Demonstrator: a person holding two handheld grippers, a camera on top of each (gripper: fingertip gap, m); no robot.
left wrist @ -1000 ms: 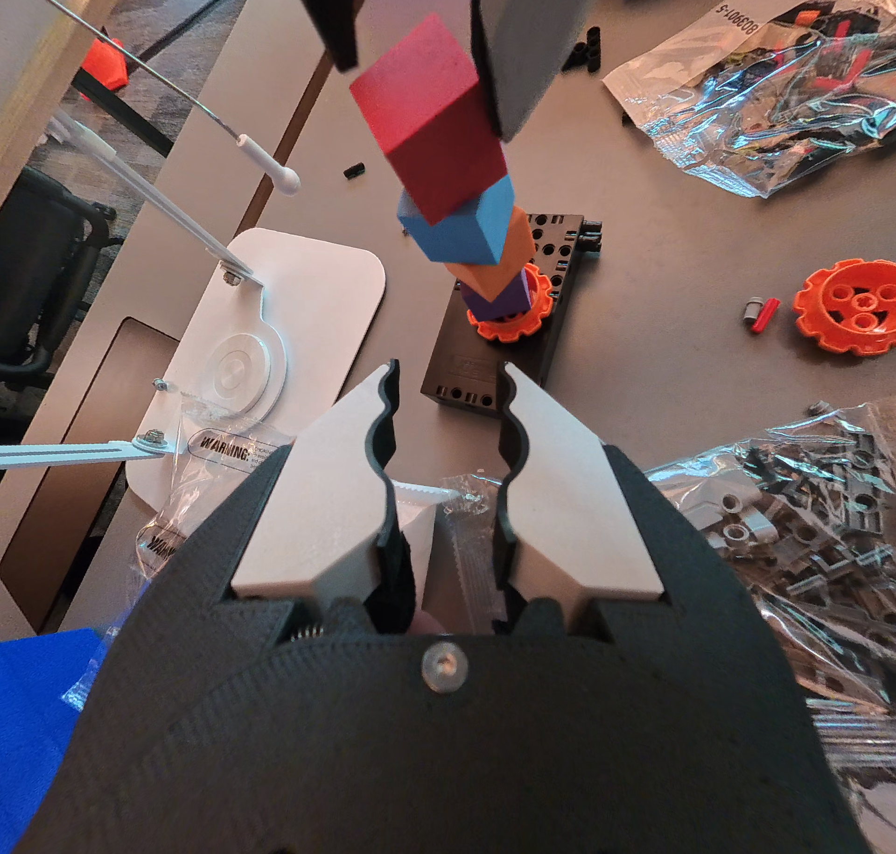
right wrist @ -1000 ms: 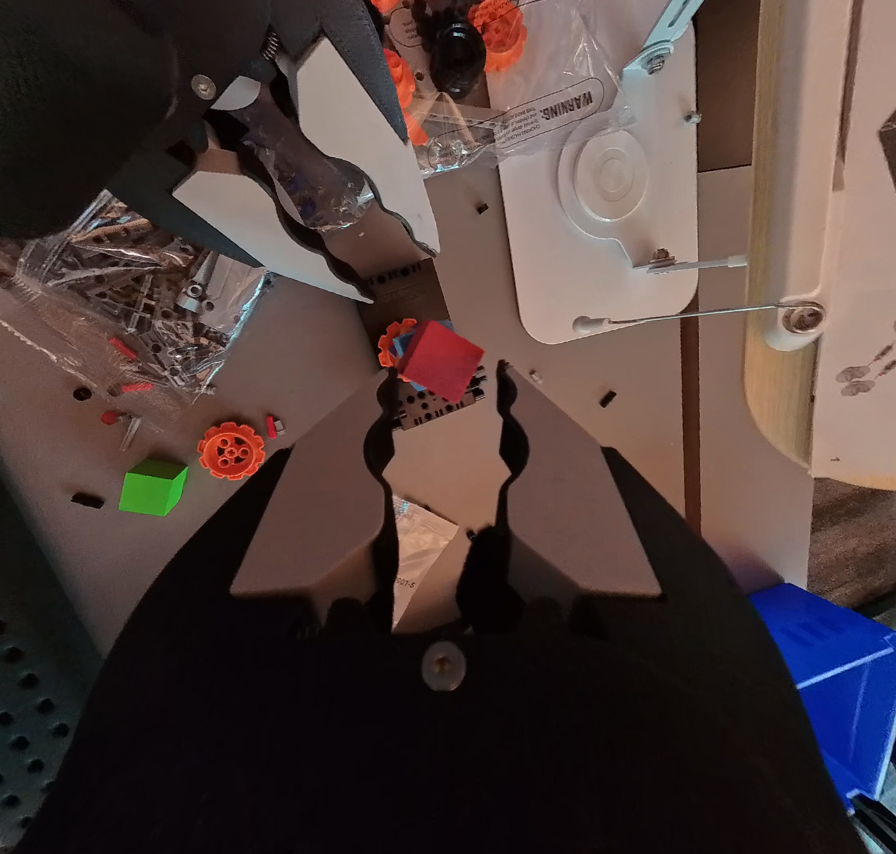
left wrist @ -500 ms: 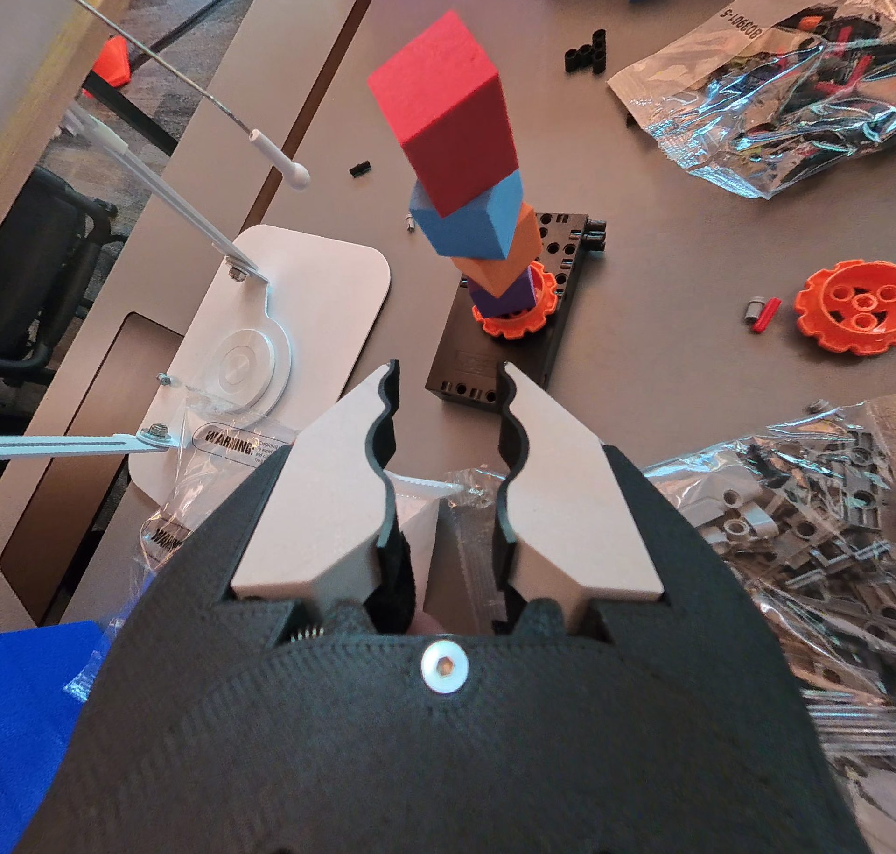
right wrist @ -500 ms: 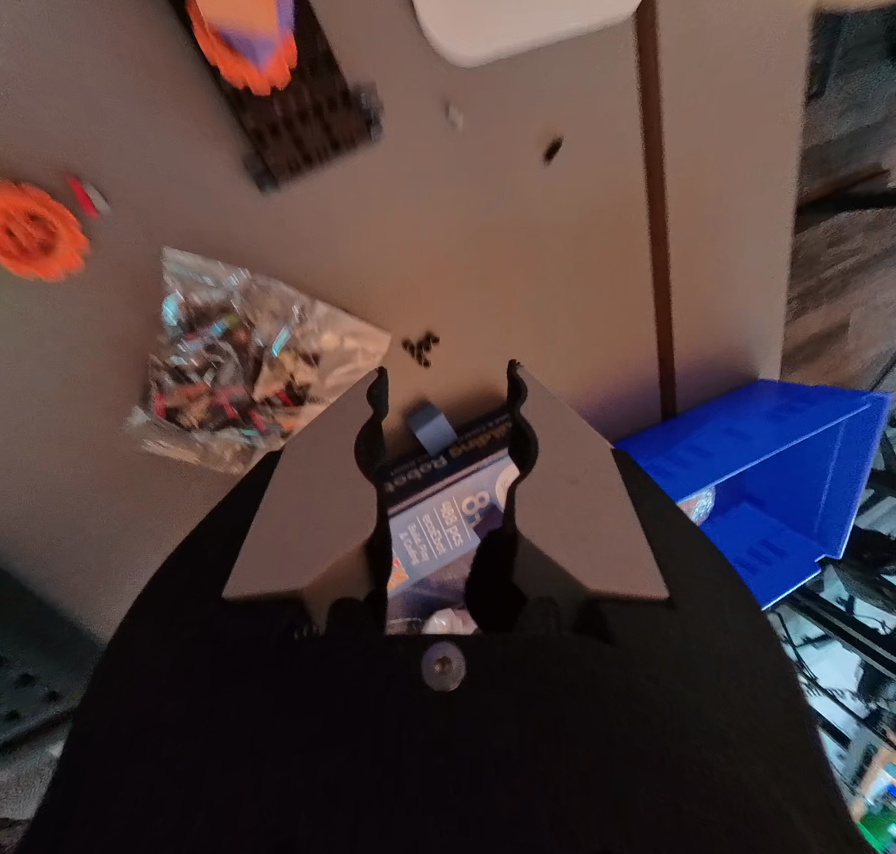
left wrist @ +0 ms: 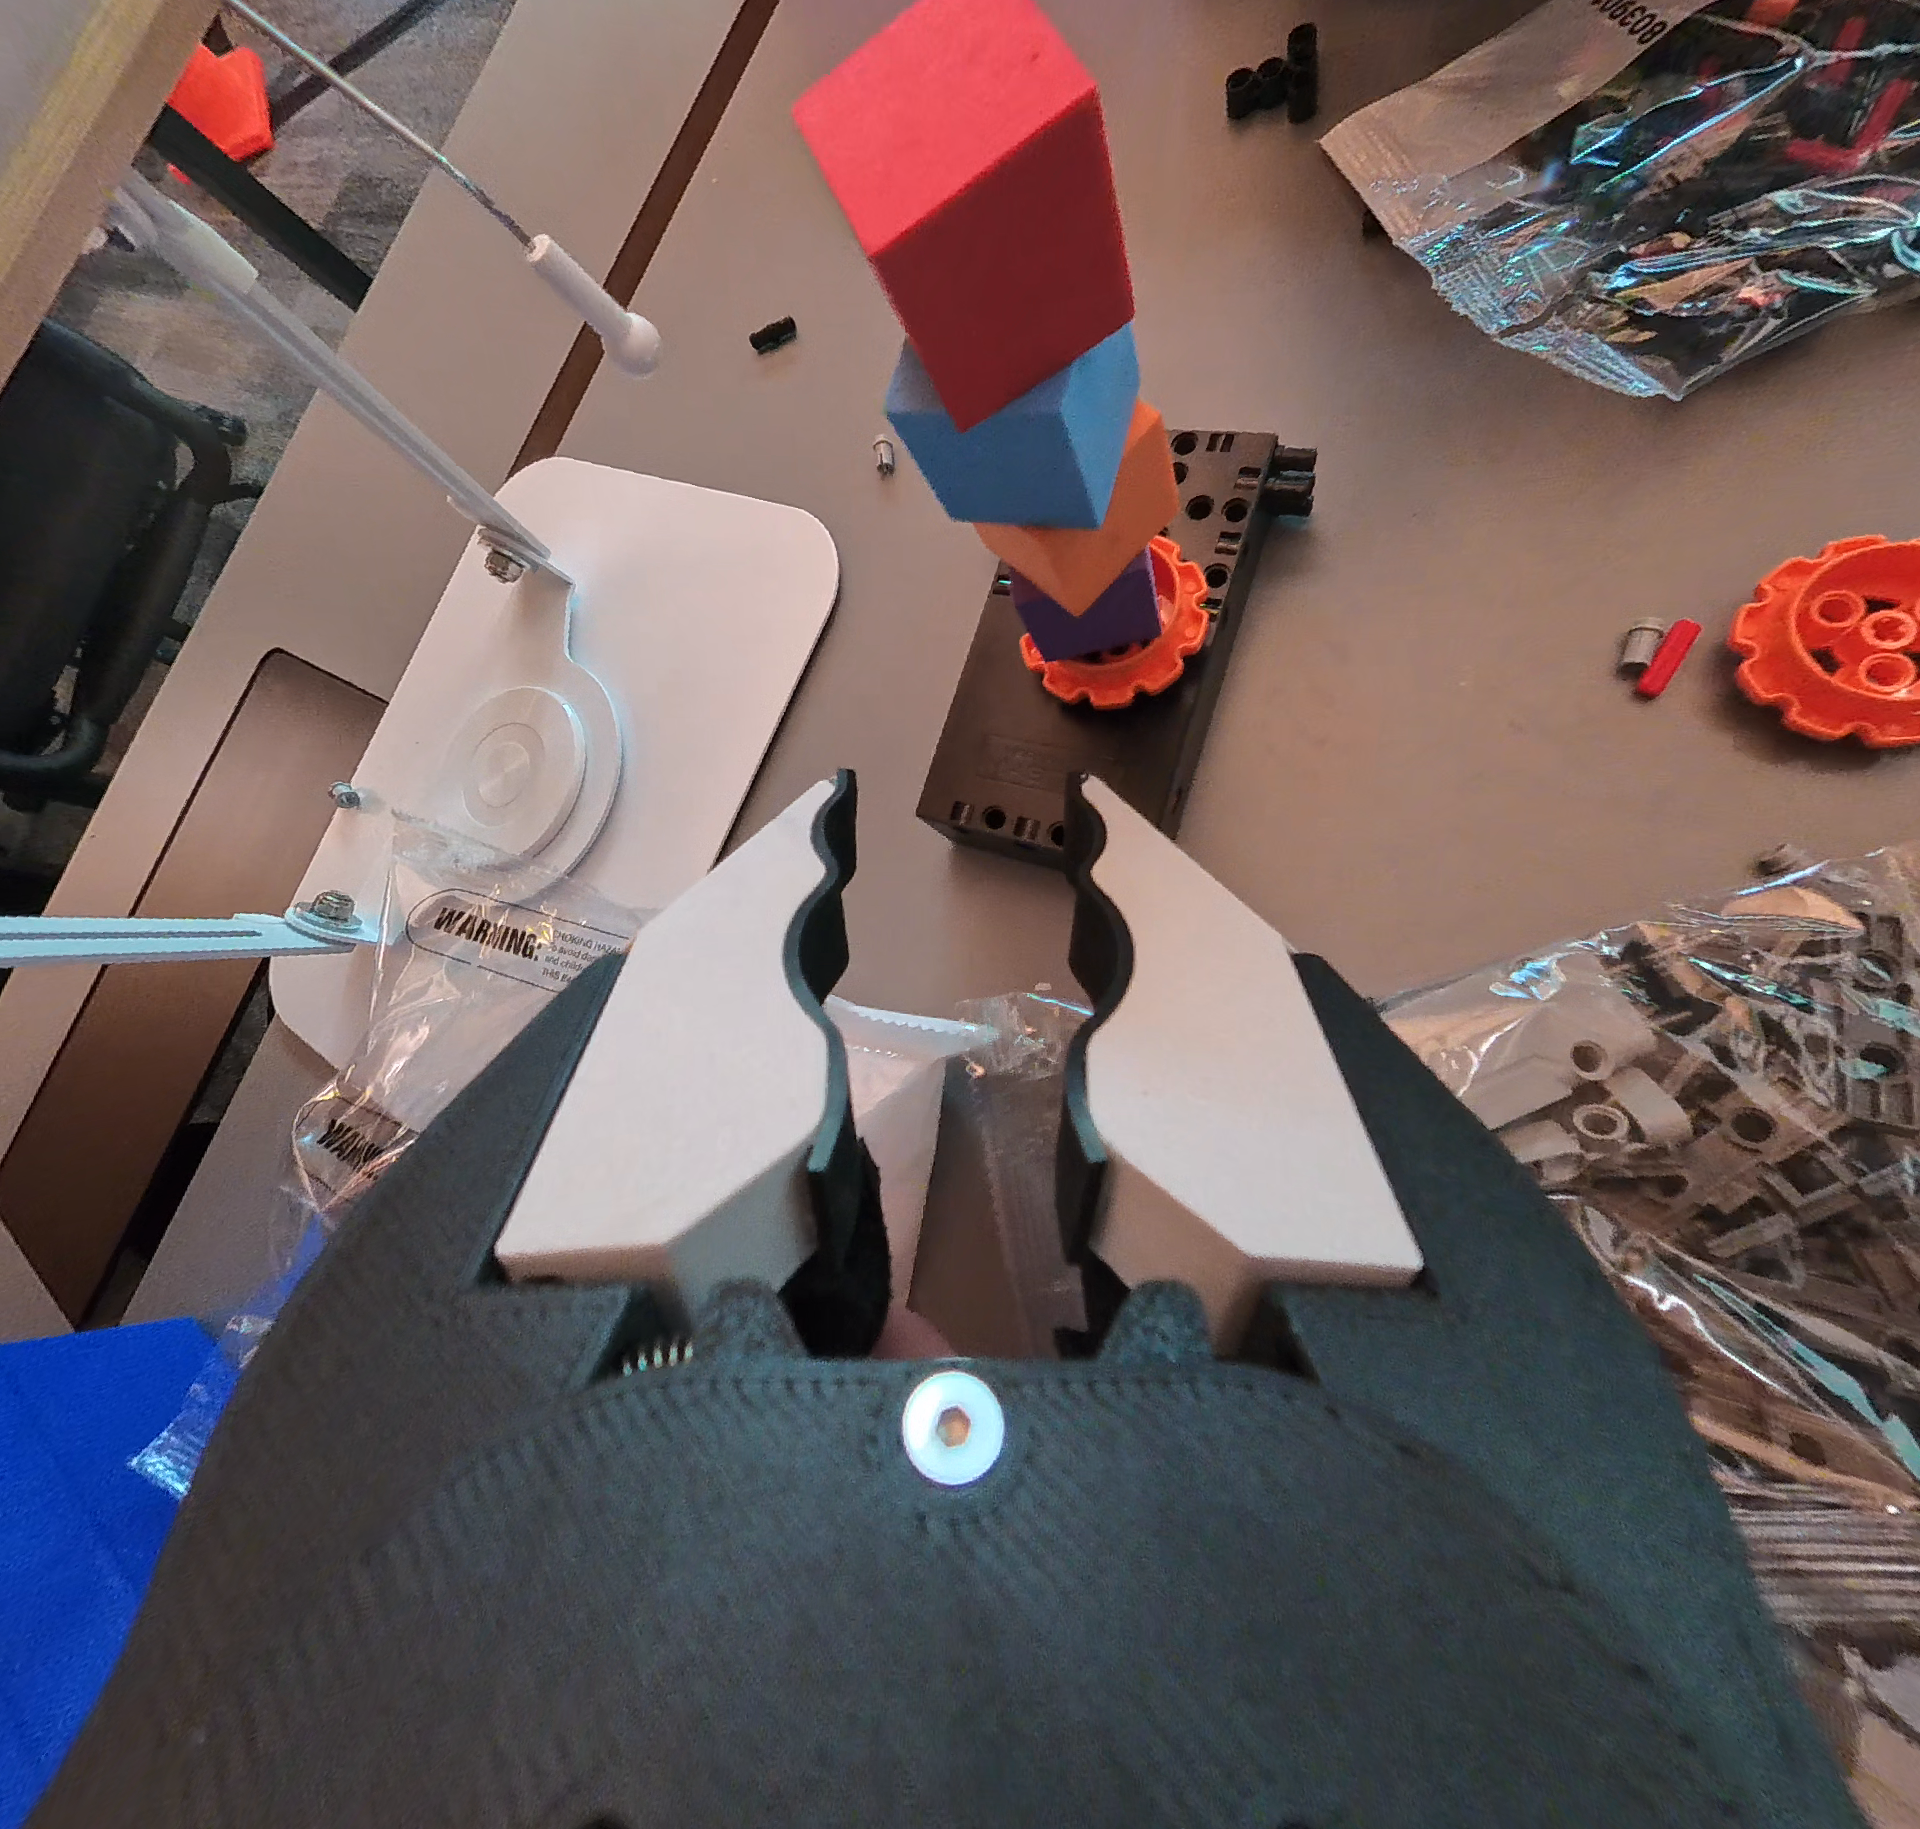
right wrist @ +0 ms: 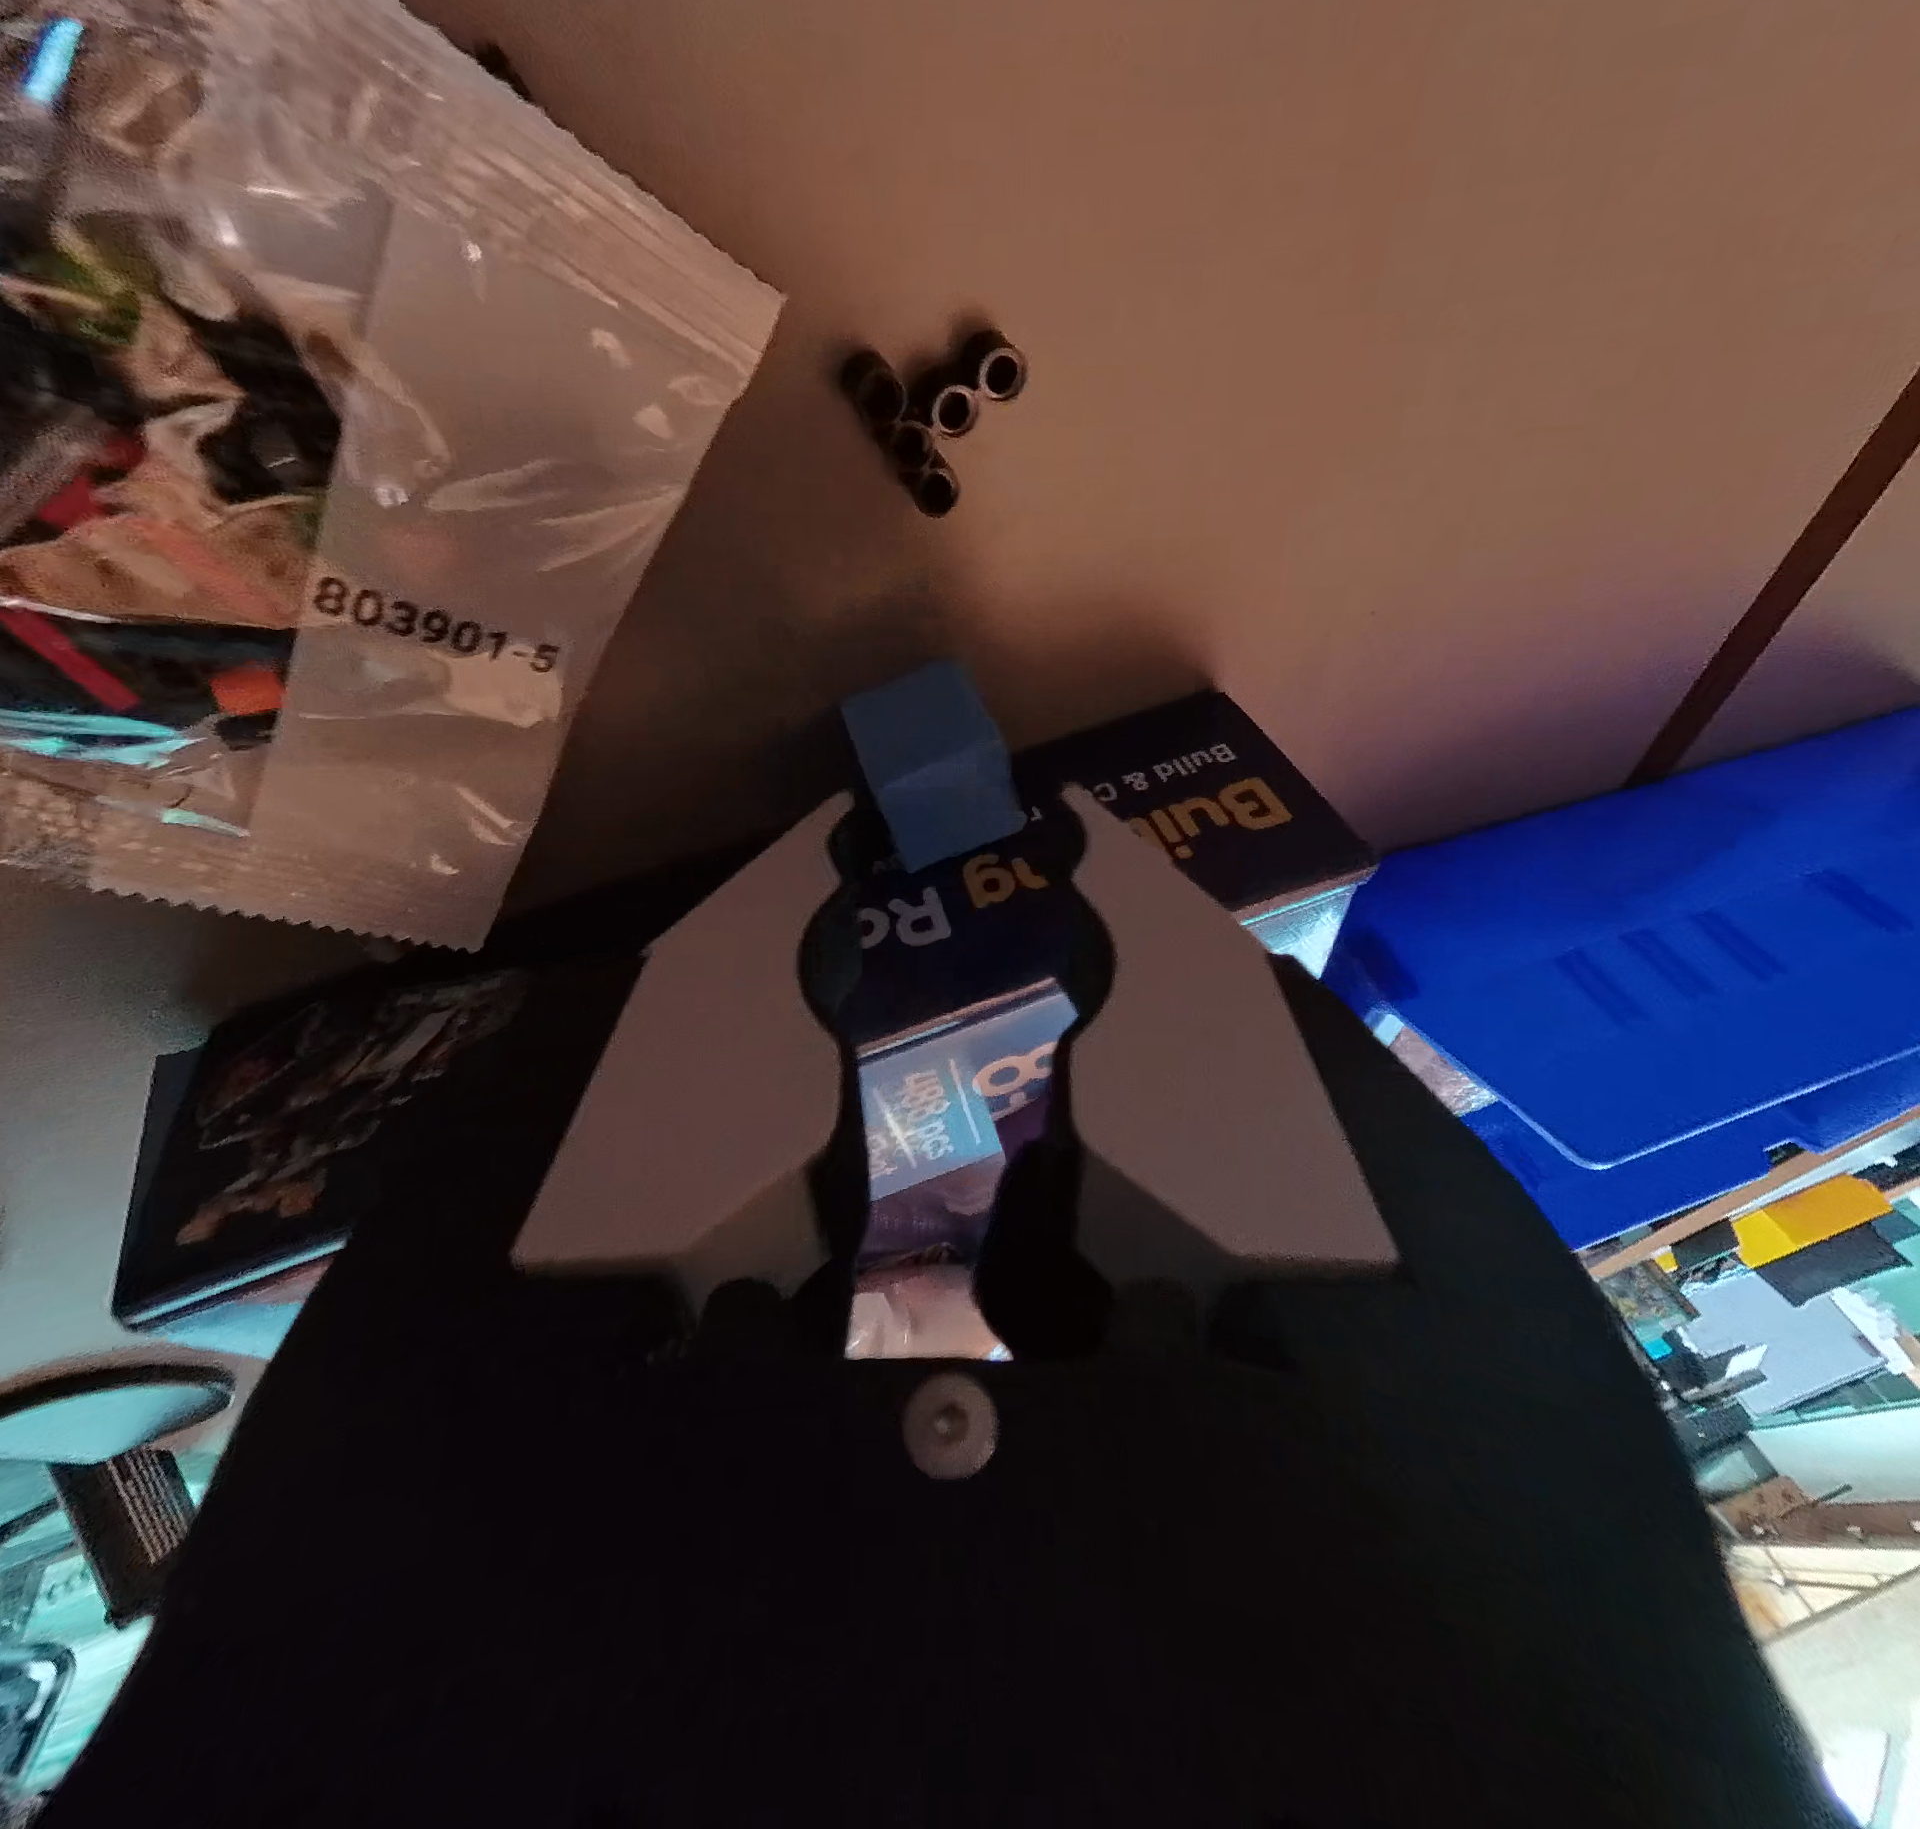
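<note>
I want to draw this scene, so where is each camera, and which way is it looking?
Left wrist view: sits on the left tongs, looking down at a cube tower with a red cube on top, standing on an orange gear; only these open tongs show.
Right wrist view: sits on the right tongs, looking down at a small blue cube just past their open tips and a dark box.
Both see the clear bag of parts and the black connector pieces beside it.

**Dim room, grey table**

A grey-brown table (left wrist: 1455,636) spans both views under warm, low light. Past its left edge lies patterned grey carpet (left wrist: 343,44); a pale wooden board (left wrist: 73,106) stands there, beside dark chair legs (left wrist: 94,532).
</note>
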